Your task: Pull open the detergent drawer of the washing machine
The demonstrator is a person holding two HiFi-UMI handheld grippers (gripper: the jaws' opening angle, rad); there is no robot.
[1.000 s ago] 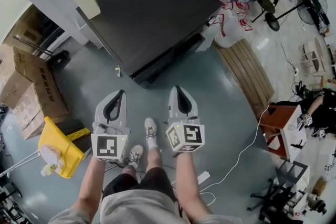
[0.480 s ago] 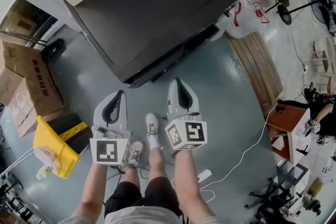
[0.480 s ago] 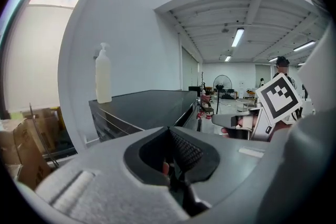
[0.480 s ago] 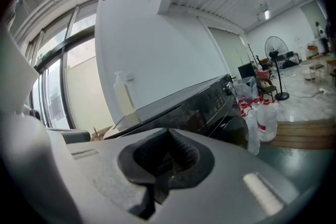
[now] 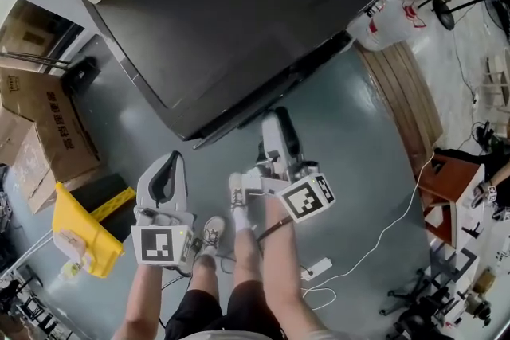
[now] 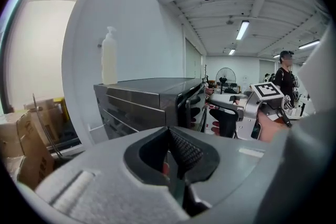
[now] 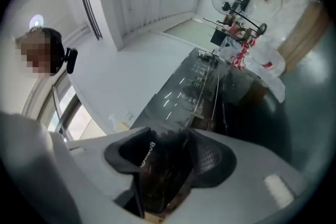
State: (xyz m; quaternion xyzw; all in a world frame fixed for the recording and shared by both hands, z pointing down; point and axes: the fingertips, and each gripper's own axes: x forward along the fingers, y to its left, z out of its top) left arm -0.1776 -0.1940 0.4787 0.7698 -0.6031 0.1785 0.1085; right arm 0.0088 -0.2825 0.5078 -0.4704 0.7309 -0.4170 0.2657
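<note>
Left gripper (image 5: 174,159) fingers were seen pressed together, empty; right gripper (image 5: 277,127) fingers were just being opened, nothing between, beside the dark-grey boxy washing machine (image 5: 239,12).

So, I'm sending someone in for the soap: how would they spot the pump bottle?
Find the big dark washing machine. At its far left corner, by the white wall, stands the pump bottle. It is tall and pale cream with a pump head, and stands high up, while the cardboard boxes nearby sit on the floor.
</note>
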